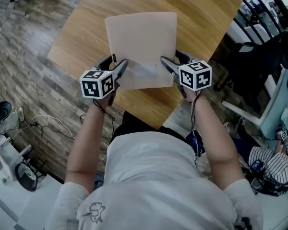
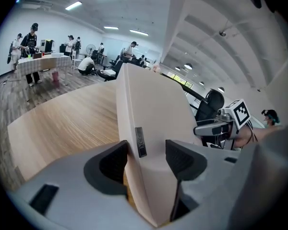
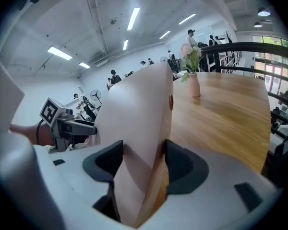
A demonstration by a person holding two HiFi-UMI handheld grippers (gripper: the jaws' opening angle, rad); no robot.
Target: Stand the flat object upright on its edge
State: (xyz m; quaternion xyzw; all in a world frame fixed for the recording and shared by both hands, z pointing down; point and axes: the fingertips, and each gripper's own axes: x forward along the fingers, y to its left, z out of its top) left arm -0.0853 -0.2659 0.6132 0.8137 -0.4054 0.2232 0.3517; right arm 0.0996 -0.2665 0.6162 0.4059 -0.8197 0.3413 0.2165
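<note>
Seemingly light, fairly stiff and smooth enough to slip, the flat beige case (image 1: 141,37) sits over the wooden table (image 1: 81,32), its near edge pinched at either side by the left gripper (image 1: 120,67) and right gripper (image 1: 166,64), the soundest hold.
</note>
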